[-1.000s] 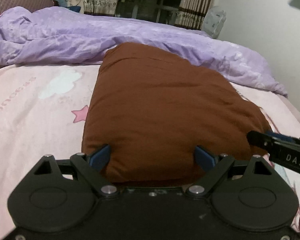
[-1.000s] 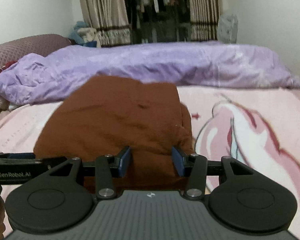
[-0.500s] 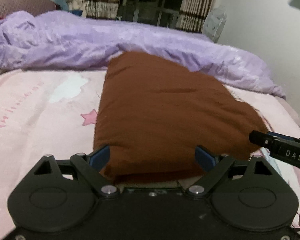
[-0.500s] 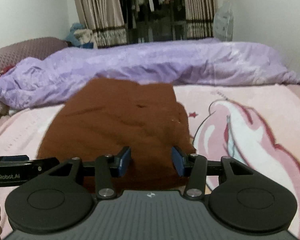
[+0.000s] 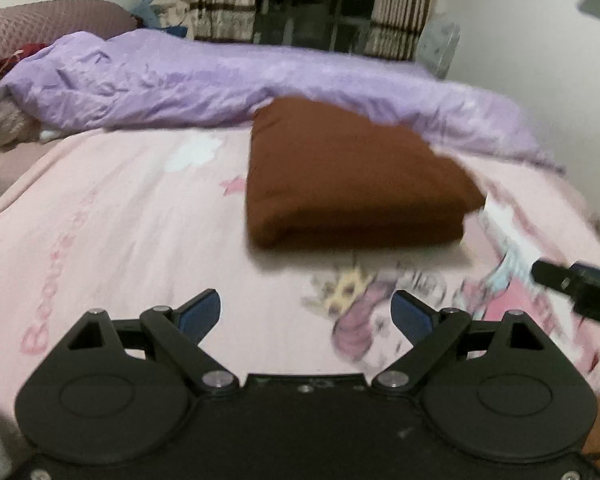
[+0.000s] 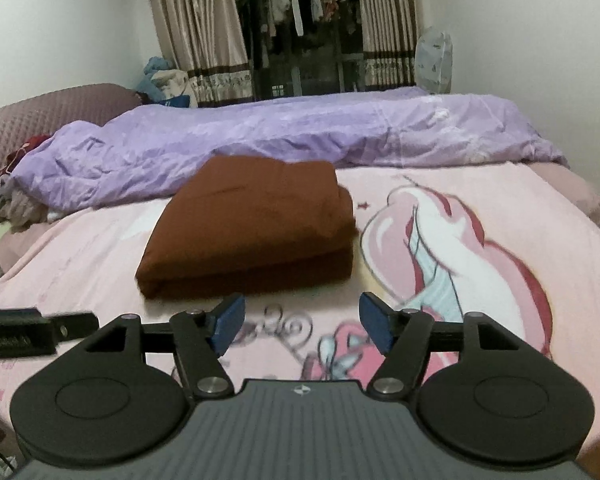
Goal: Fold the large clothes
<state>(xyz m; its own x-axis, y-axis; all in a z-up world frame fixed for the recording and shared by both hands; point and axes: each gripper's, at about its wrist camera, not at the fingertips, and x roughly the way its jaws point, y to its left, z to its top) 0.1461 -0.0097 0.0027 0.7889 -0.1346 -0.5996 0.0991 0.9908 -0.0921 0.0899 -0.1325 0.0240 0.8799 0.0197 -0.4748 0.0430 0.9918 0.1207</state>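
A brown garment lies folded into a thick rectangular bundle on the pink printed bedsheet. My left gripper stands open a short way in front of the bundle's near edge, nothing between its blue pads. My right gripper is also back from the bundle, its jaws opening, with only bedsheet between them. Each gripper's side shows at the edge of the other's view: the right one and the left one.
A crumpled purple duvet lies across the far side of the bed, just behind the garment. A mauve headboard and a heap of clothes are at the left. Curtains, a clothes rack and a fan stand beyond the bed.
Both grippers let go of the garment's near edge and pulled back from it. The folded bundle now rests alone on the sheet, and the right gripper's jaws stand wider.
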